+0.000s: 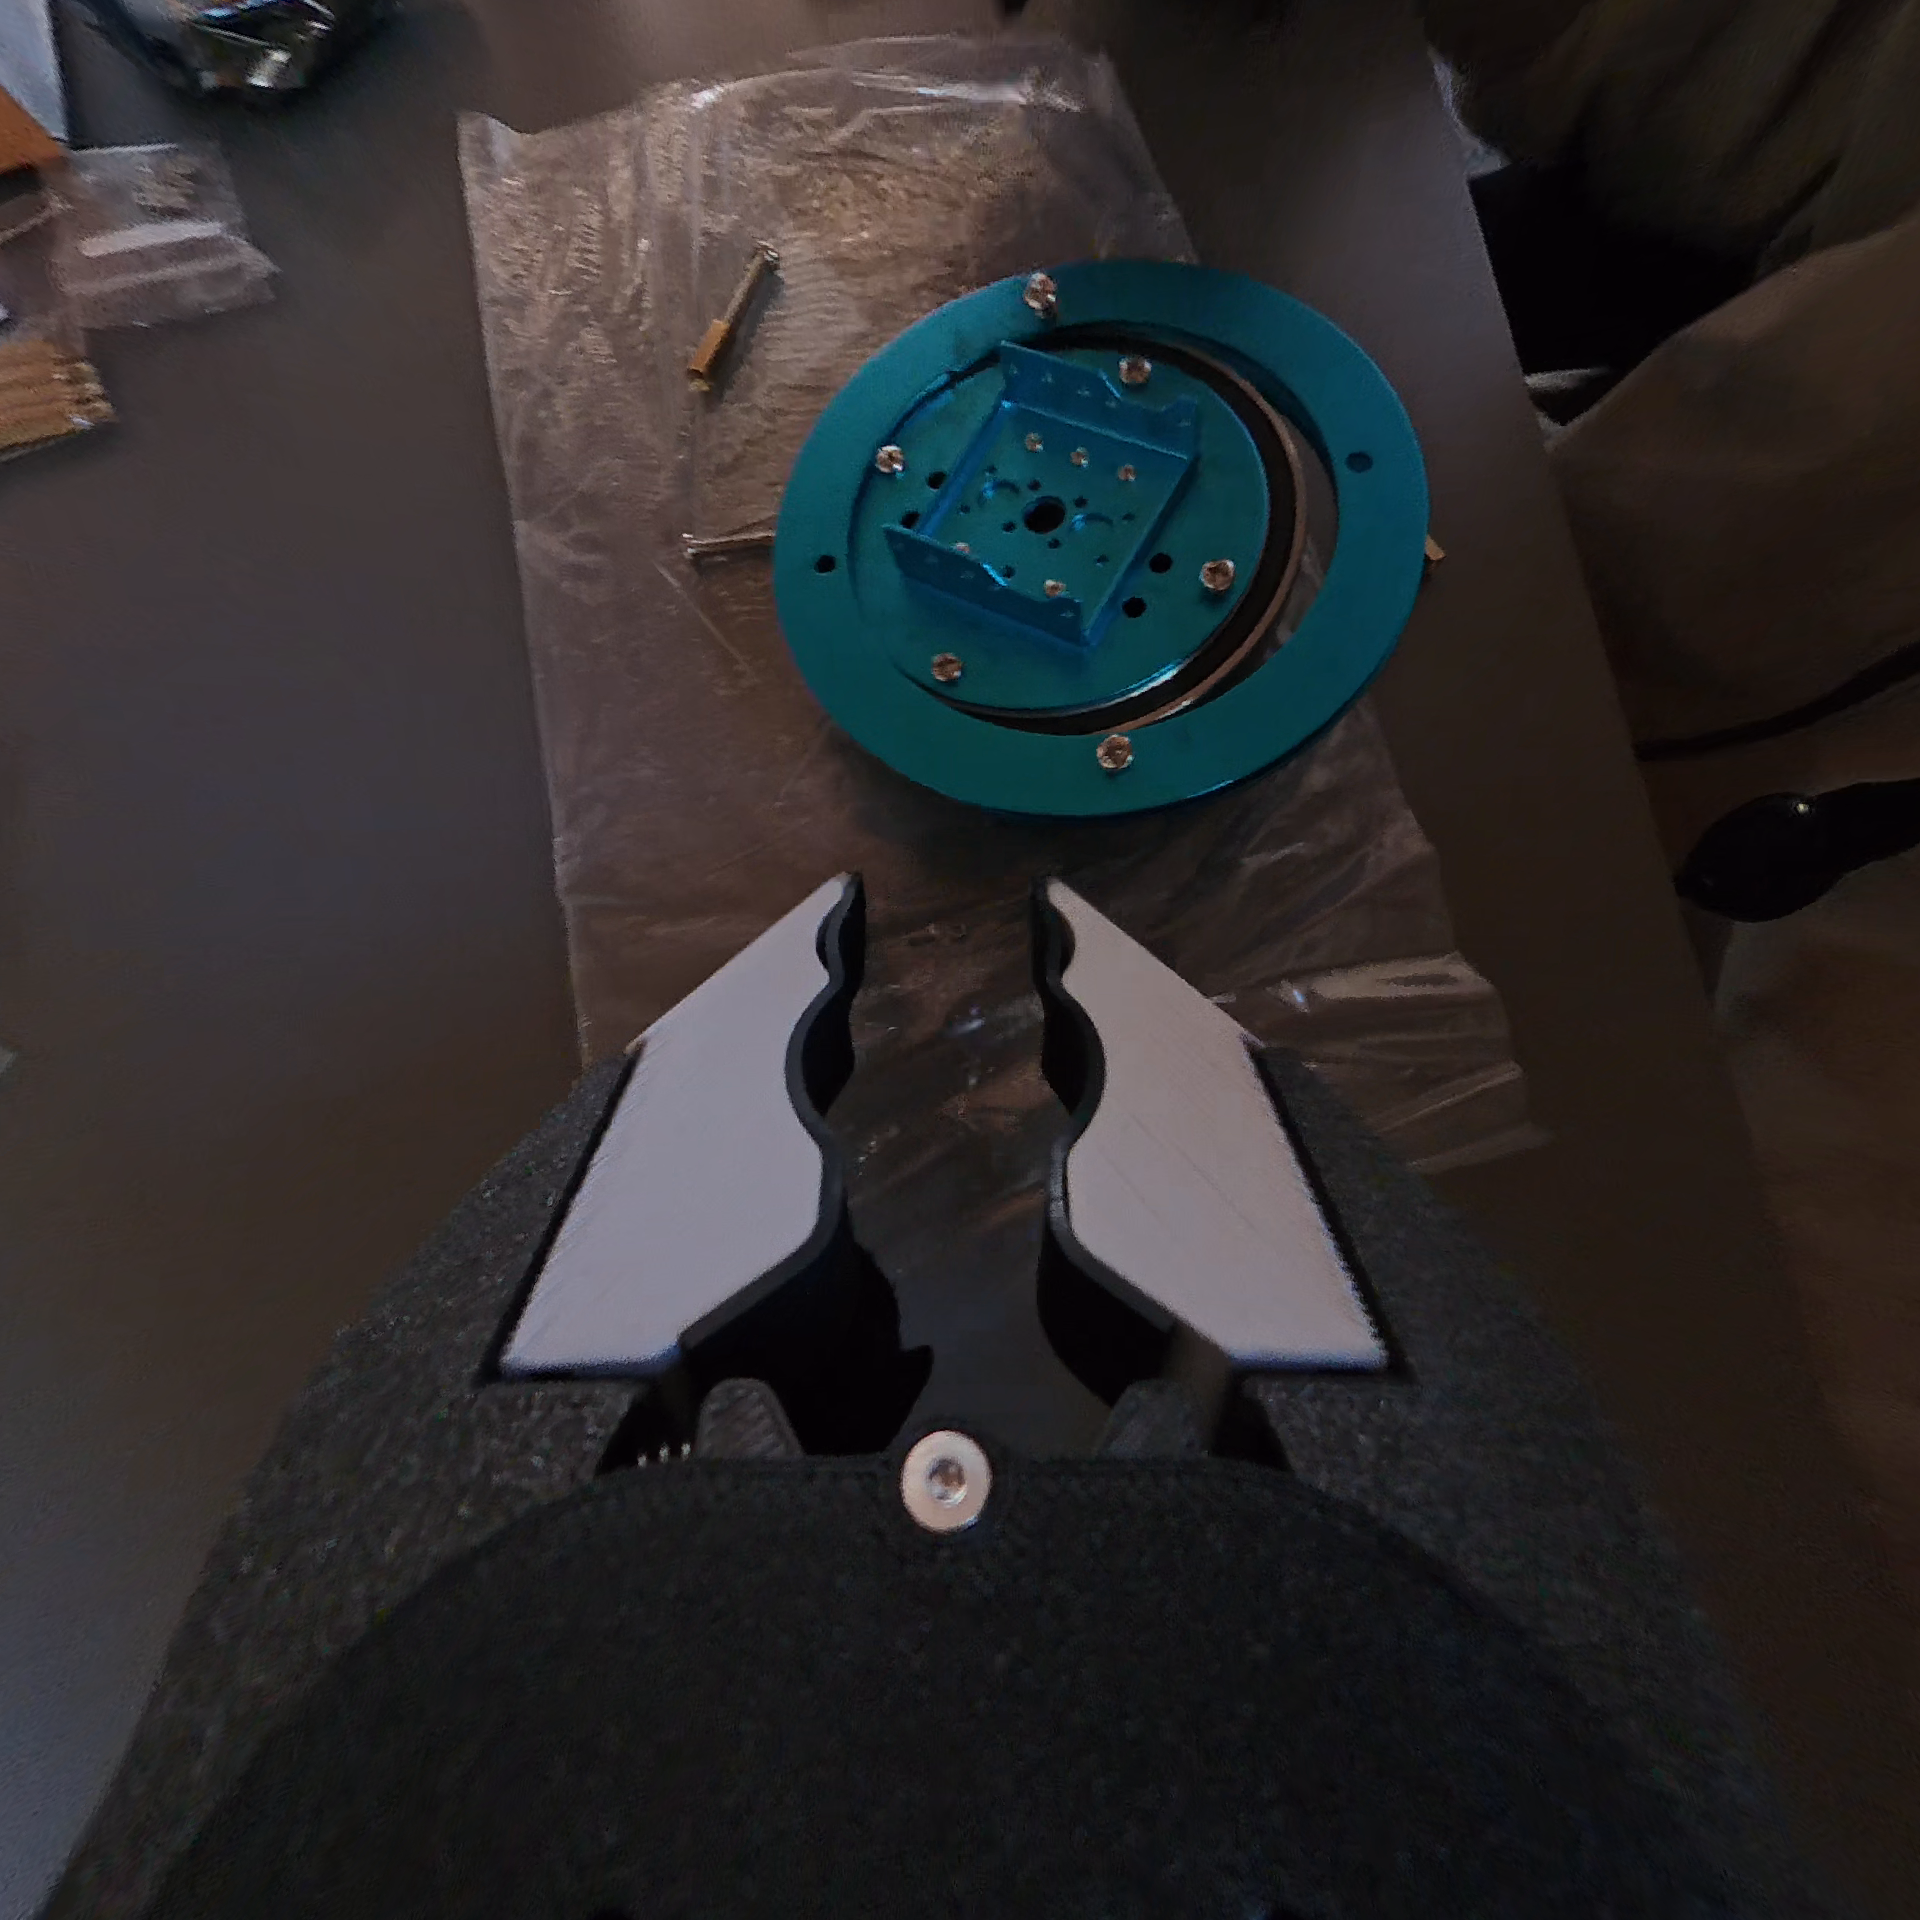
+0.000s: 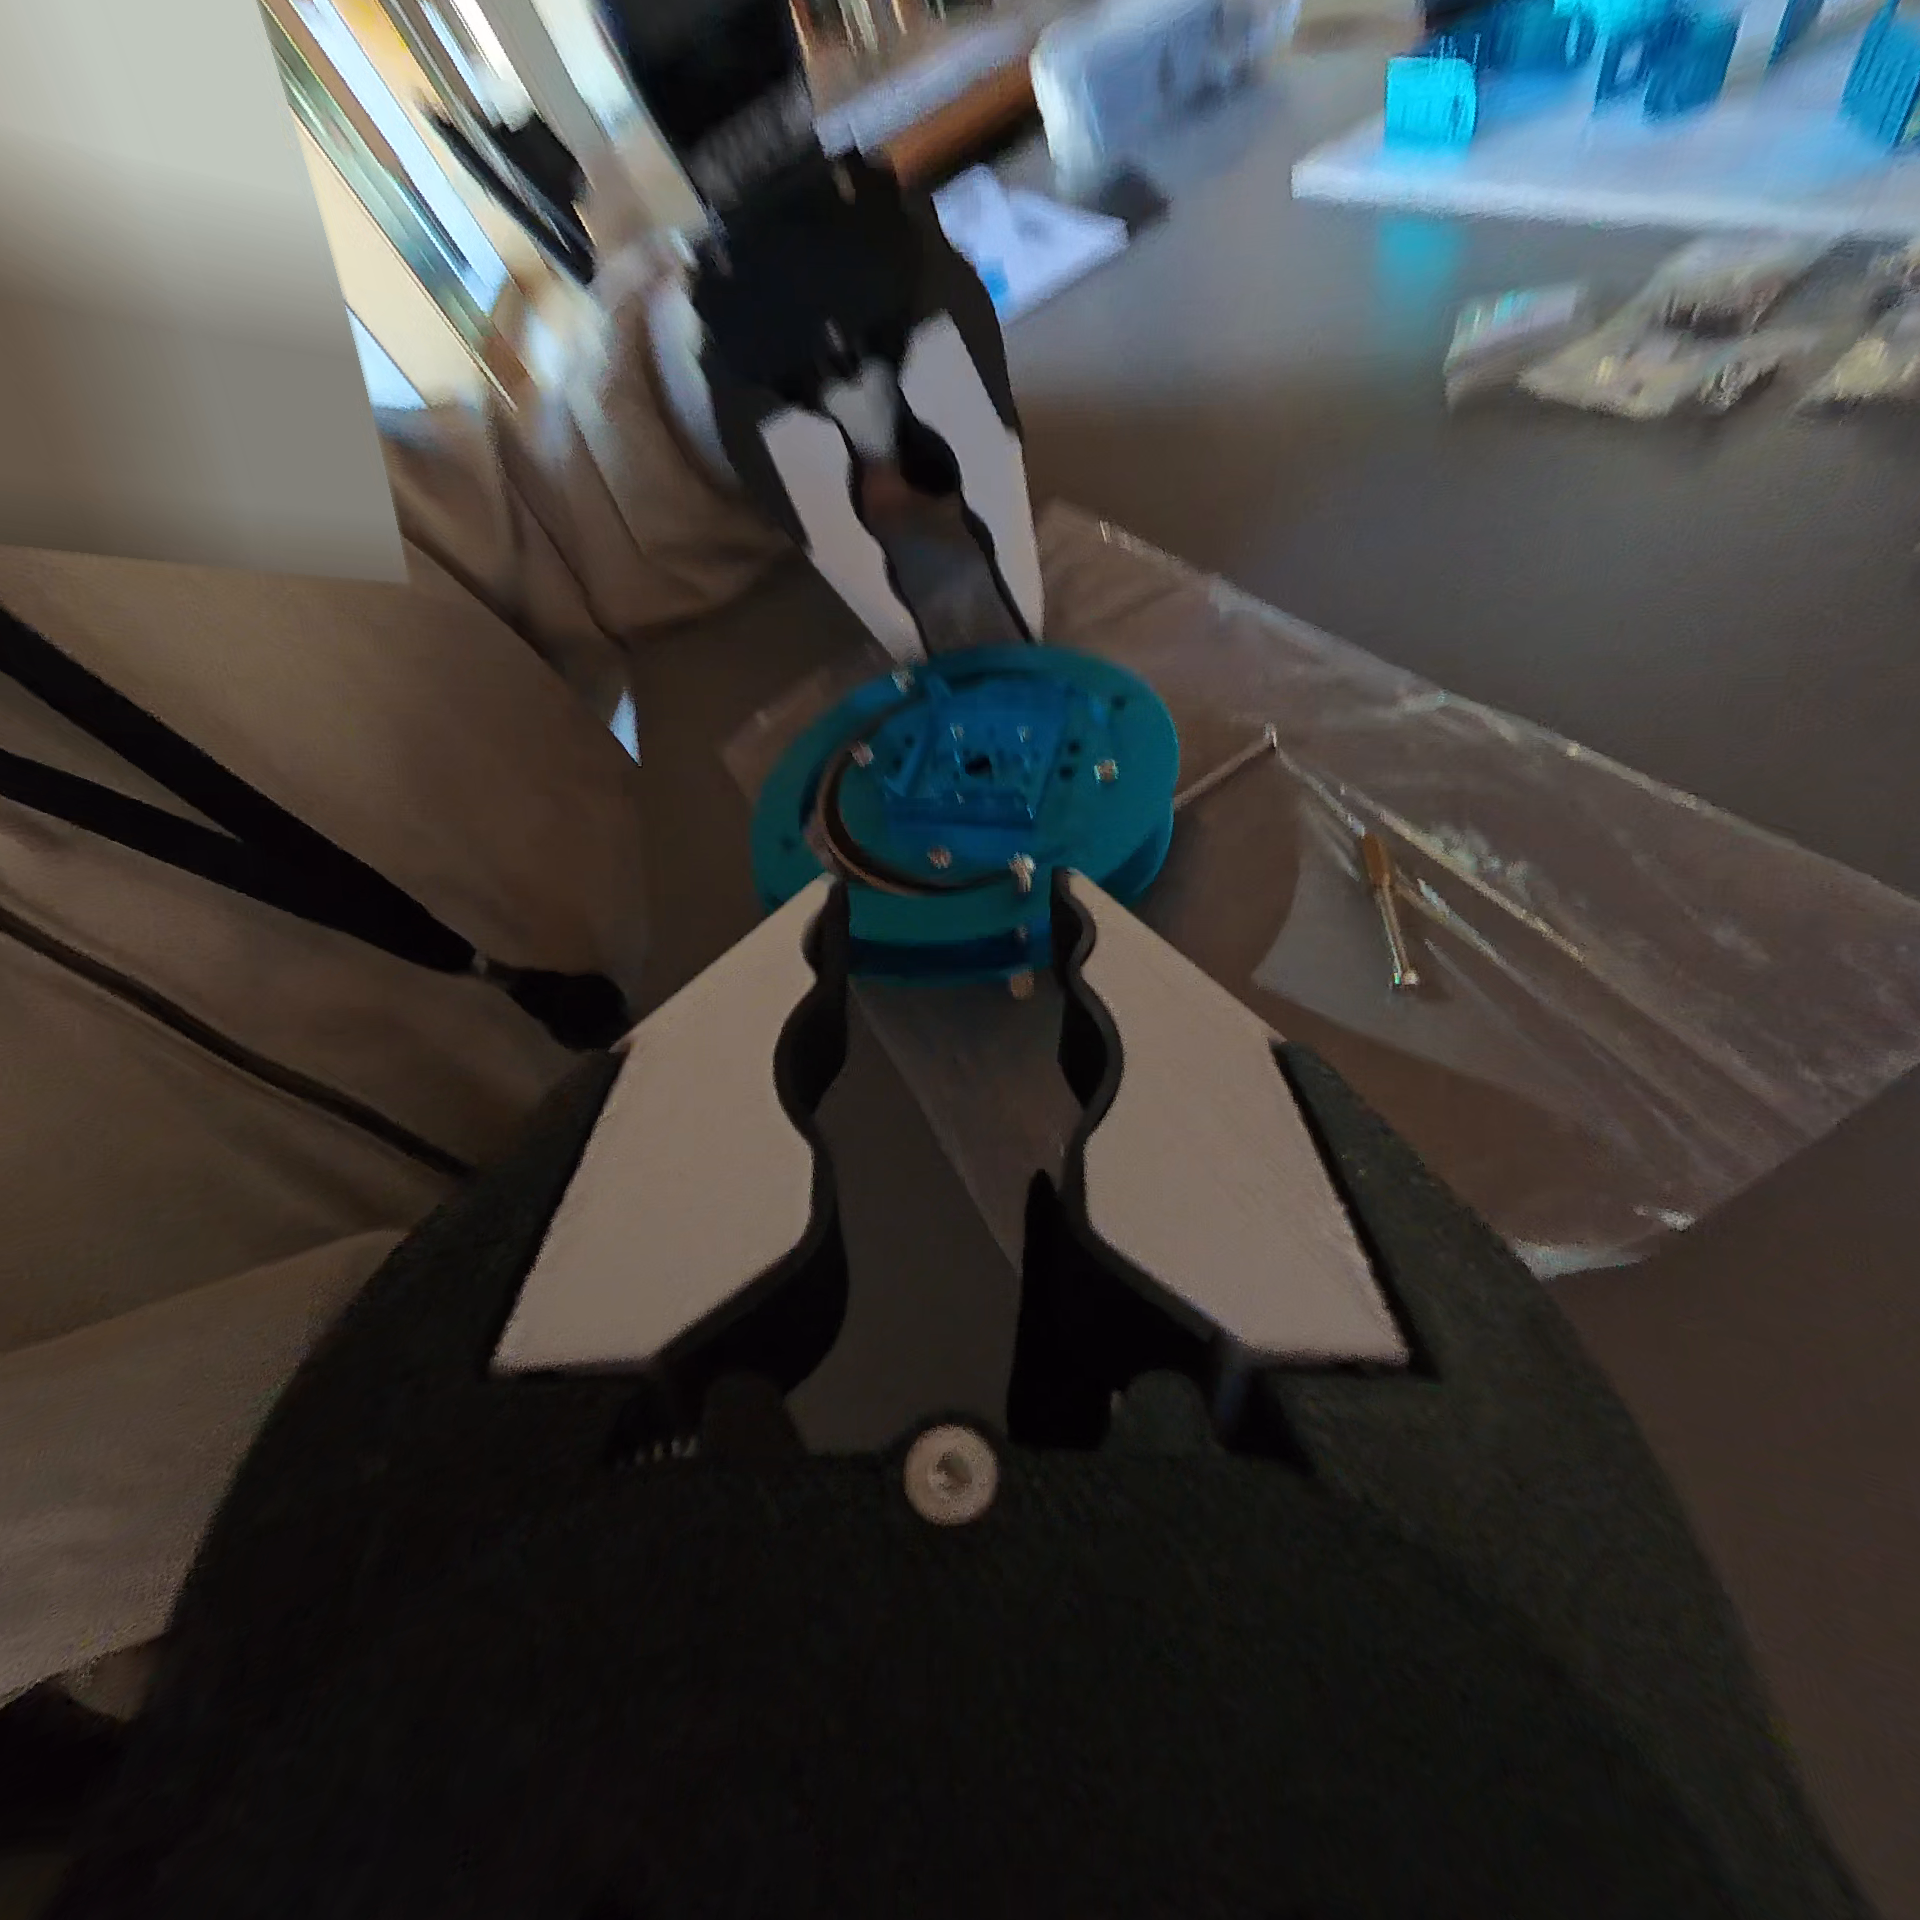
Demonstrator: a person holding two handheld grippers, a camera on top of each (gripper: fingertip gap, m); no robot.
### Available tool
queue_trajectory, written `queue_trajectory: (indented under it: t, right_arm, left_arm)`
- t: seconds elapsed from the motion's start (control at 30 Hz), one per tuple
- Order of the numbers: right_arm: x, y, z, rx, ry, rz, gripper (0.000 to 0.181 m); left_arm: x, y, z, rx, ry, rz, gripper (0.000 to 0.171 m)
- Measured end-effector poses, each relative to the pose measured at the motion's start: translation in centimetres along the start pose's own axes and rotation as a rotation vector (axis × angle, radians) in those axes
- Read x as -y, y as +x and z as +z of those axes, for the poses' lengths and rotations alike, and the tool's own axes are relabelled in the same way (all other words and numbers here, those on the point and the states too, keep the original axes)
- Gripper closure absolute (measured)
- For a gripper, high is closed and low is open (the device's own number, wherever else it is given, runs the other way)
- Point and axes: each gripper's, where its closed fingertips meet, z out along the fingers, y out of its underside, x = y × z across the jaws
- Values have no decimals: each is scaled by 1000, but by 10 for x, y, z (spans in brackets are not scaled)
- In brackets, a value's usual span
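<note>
A teal round ring plate (image 1: pixel 1340 623) lies on a clear plastic sheet (image 1: pixel 644 727); it carries an inner disc and a blue U-shaped bracket (image 1: pixel 1049 520). My left gripper (image 1: pixel 948 888) is open and empty, its tips a short way before the plate's near rim. In the blurred right wrist view, my right gripper (image 2: pixel 945 883) is open and empty and points at the plate (image 2: pixel 800 831) from the other side. The left gripper (image 2: pixel 966 634) shows beyond the plate there. A brass-tipped screw (image 1: pixel 732 322) and a thin screw (image 1: pixel 727 542) lie beside the plate.
Clear bags of small parts (image 1: pixel 156 229) lie at the table's far left and also show in the right wrist view (image 2: pixel 1714 343). Blue parts stand on a white tray (image 2: pixel 1558 177) at the back. A person's beige clothing (image 1: pixel 1766 416) is past the table's right edge. Some 15 cm of space lies between my two pairs of fingers. Both grippers' tips are roughly 8 cm from the plate (image 2: pixel 800 831).
</note>
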Motion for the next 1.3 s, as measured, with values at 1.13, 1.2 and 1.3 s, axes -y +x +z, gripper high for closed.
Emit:
queue_trajectory:
  t: [1.13, 1.2, 1.3]
  right_arm:
    - [27, -12, -23, 109, 224, 24, 139]
    - [26, -12, -22, 104, 217, 26, 139]
    - [36, -8, -18, 17, 247, -29, 157]
  left_arm:
    - [2, -24, -11, 116, 45, -19, 141]
    - [3, -27, -12, 138, 45, -30, 142]
    - [3, -64, -24, 347, 23, -137, 141]
